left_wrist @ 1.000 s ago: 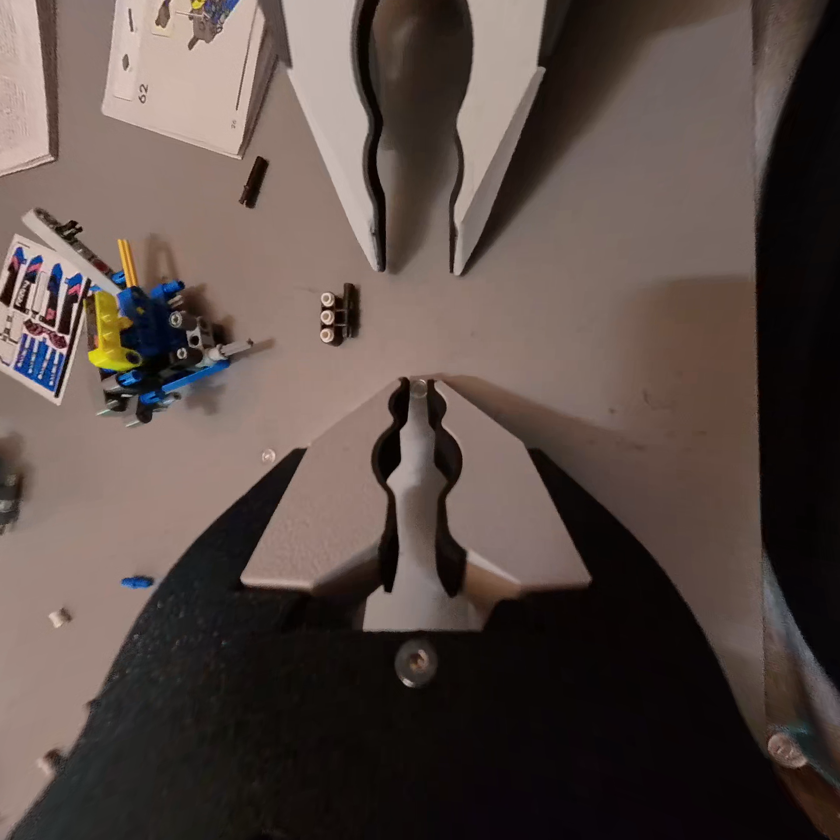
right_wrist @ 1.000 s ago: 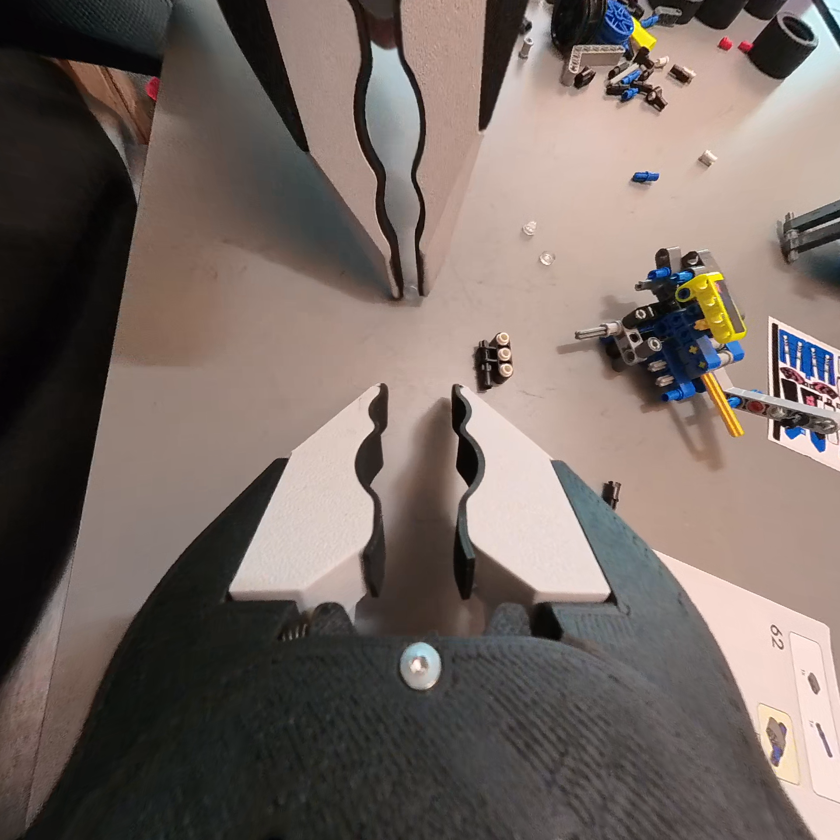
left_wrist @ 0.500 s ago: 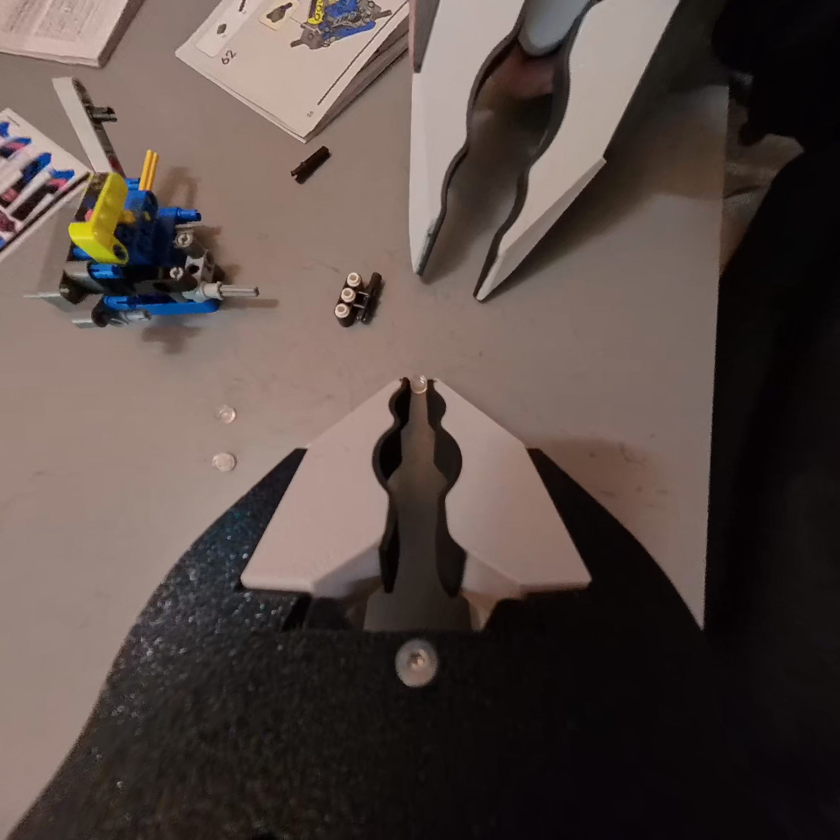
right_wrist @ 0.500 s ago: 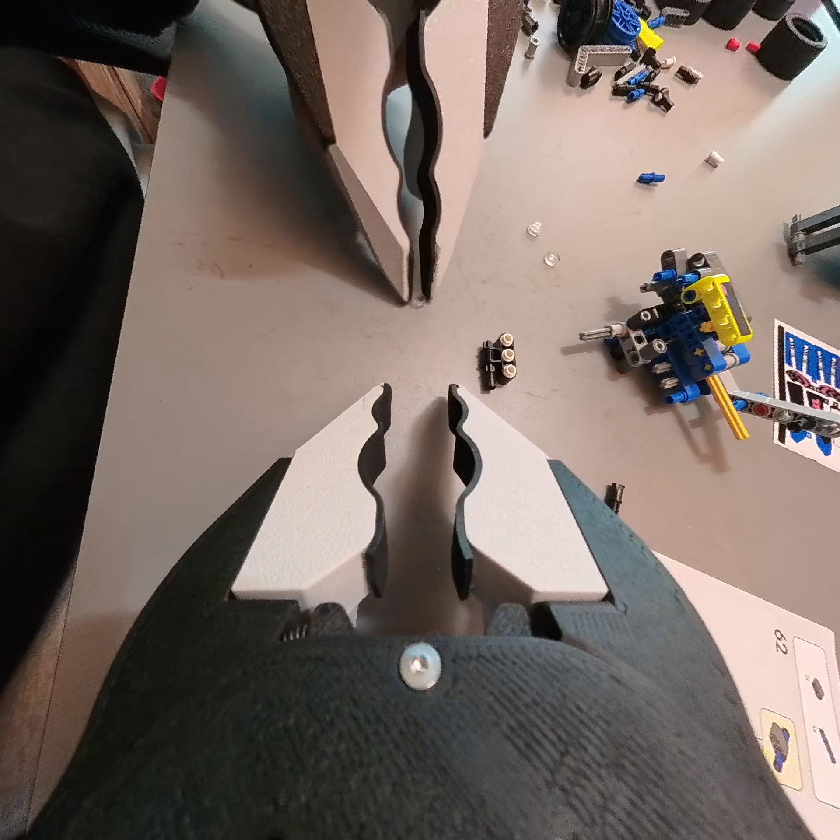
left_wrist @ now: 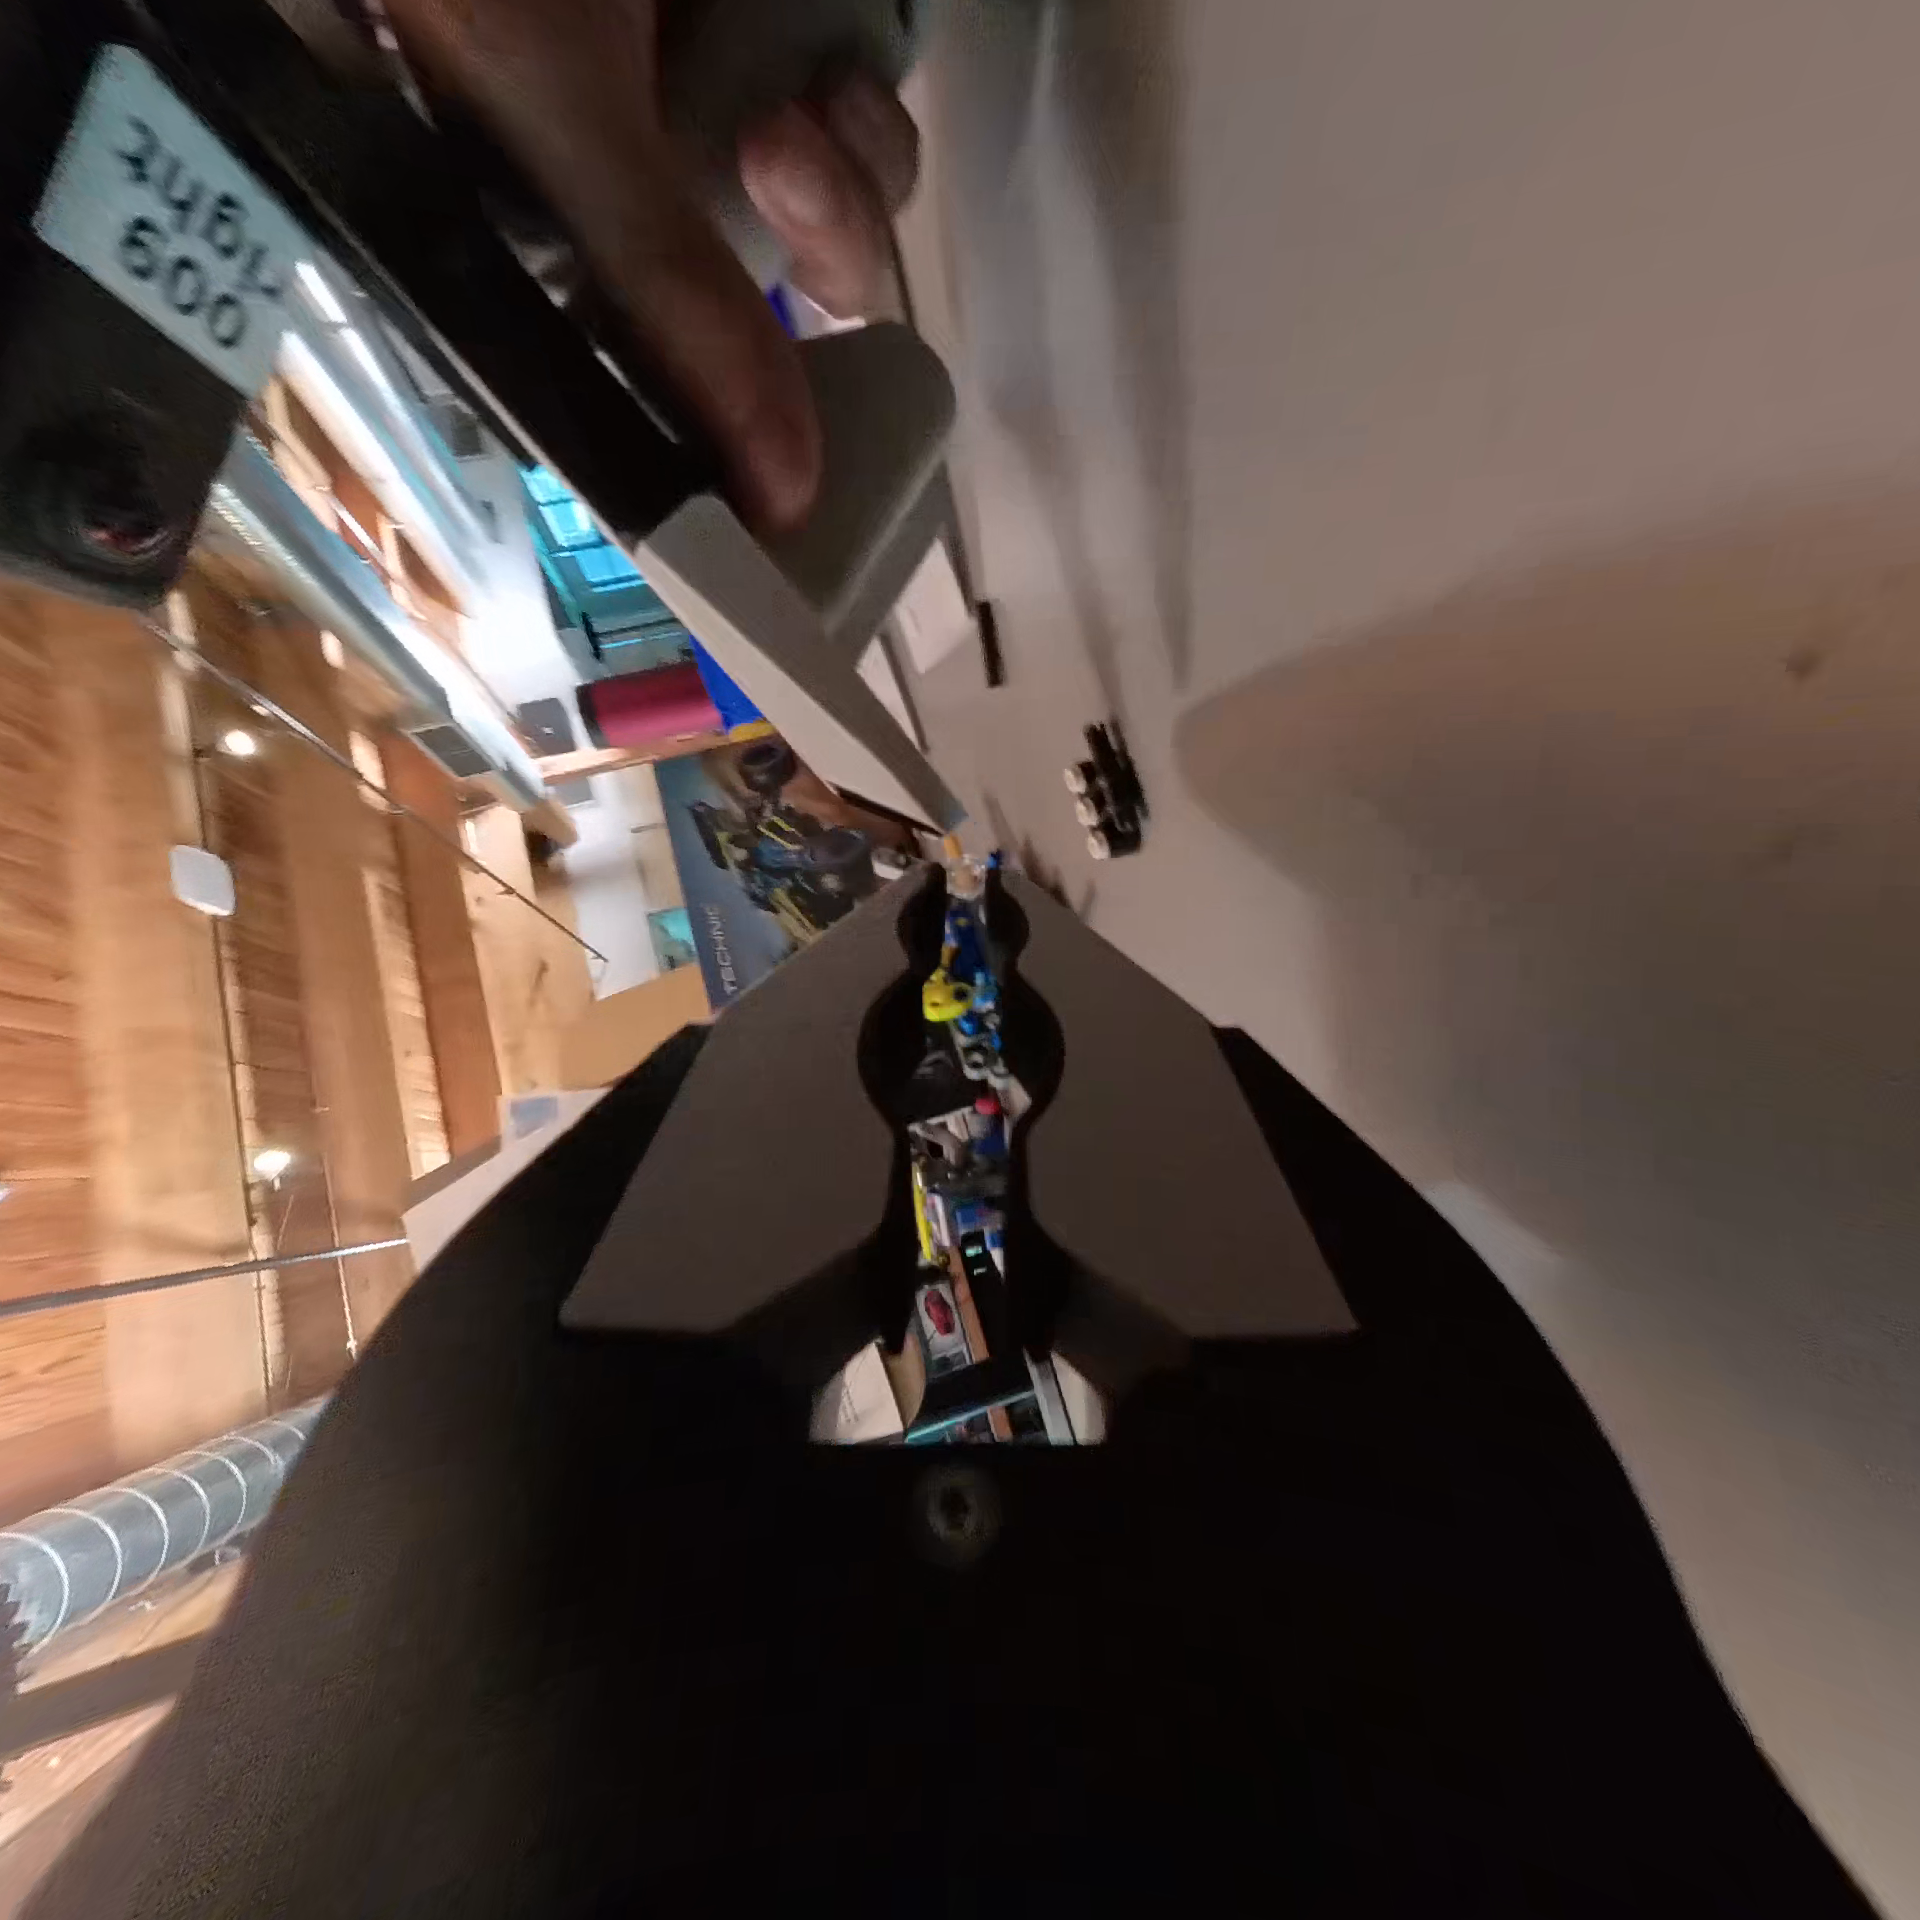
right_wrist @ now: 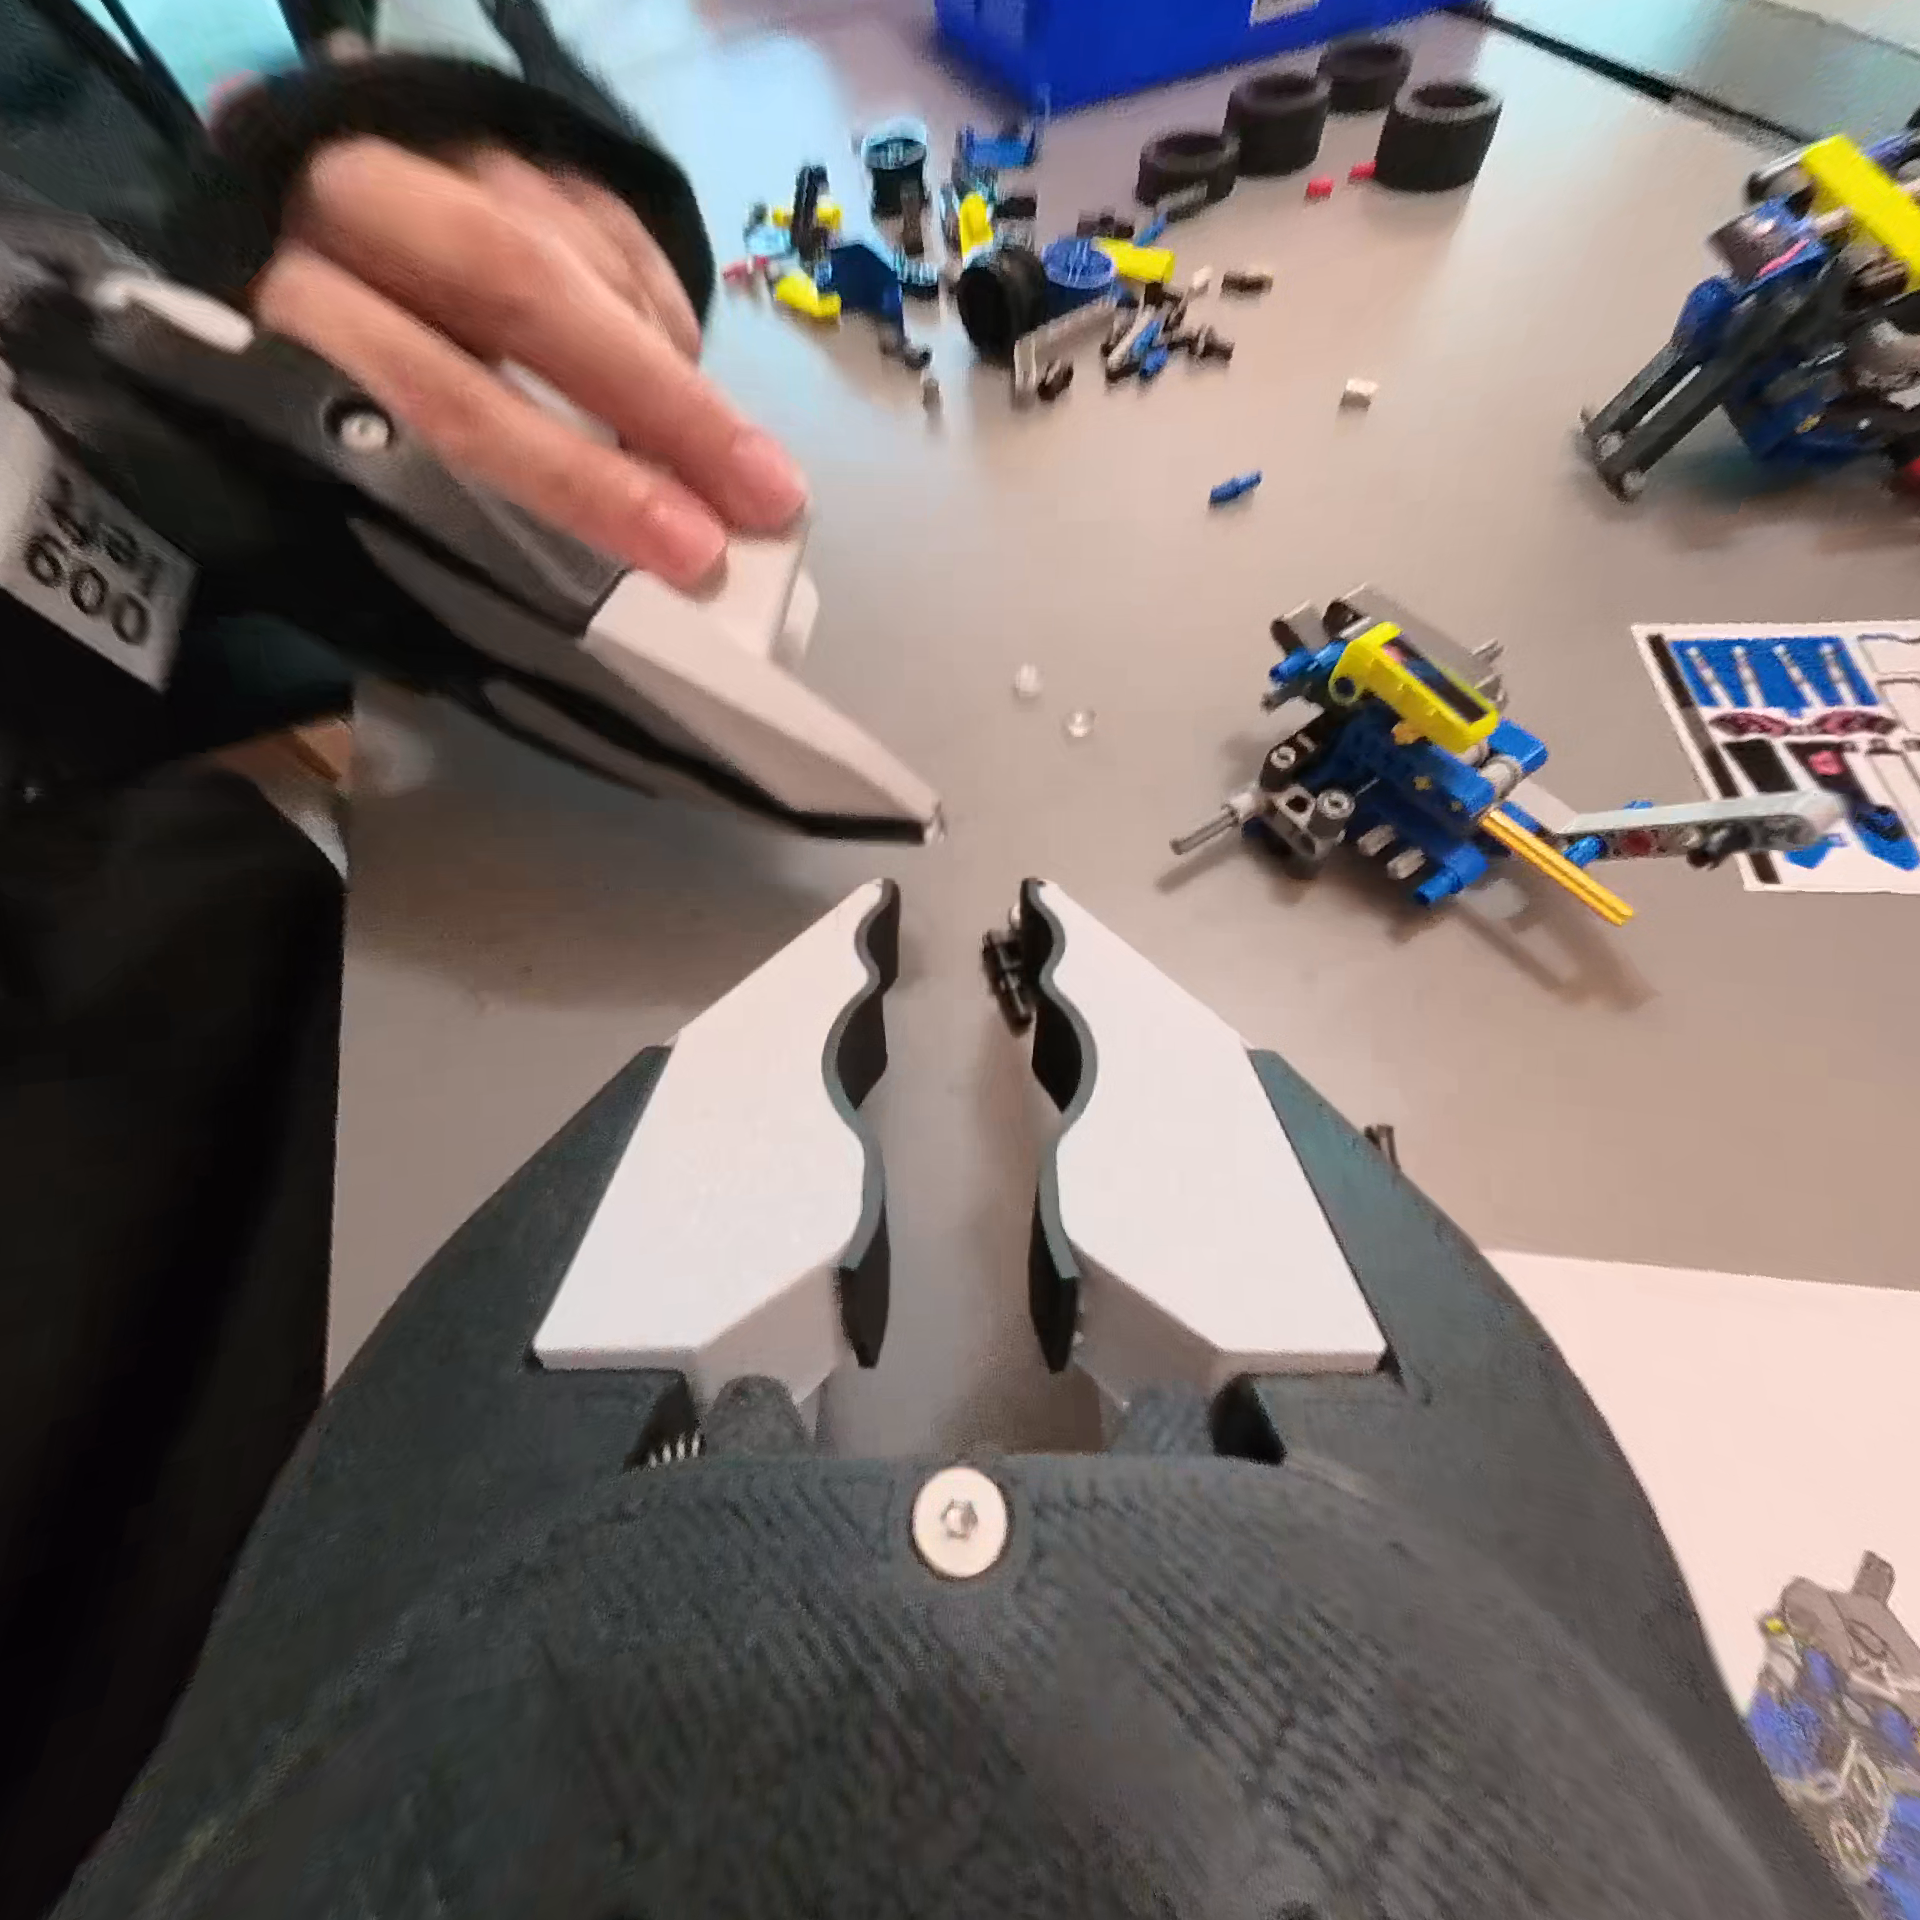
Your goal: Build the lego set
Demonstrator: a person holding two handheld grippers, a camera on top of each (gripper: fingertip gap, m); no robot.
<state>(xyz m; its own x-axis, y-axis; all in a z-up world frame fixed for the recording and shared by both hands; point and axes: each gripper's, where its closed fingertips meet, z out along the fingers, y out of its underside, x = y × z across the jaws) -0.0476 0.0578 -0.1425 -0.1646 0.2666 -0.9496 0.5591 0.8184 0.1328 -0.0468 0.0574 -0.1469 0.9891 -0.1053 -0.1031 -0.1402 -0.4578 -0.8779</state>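
Rolled sideways now, left gripper (left_wrist: 966,883) pinches a clear stud (left_wrist: 964,879); right gripper (right_wrist: 958,902) gapes empty (steady it before the black pin piece (right_wrist: 1006,961)).

Right wrist view. The right gripper (right_wrist: 961,899) sits over the near part of the tabletop (right_wrist: 1299,1091), close to its left edge. A small pin piece (right_wrist: 1006,964) lies on the tabletop just inside that gripper's right fingertip. The left gripper (right_wrist: 930,826) comes in from the left edge, tilted on its side, tip just beyond the right gripper's tips — a tiny stud (right_wrist: 938,824) pinched at that tip. Two loose studs (right_wrist: 1051,701) lie farther in. To the right stands a partial assembly (right_wrist: 1392,748); beyond it, at the right edge, a sticker sheet (right_wrist: 1787,748). A parts pile (right_wrist: 997,281) and tyres (right_wrist: 1320,130) lie toward the far edge. A booklet (right_wrist: 1714,1455) occupies the near right corner.
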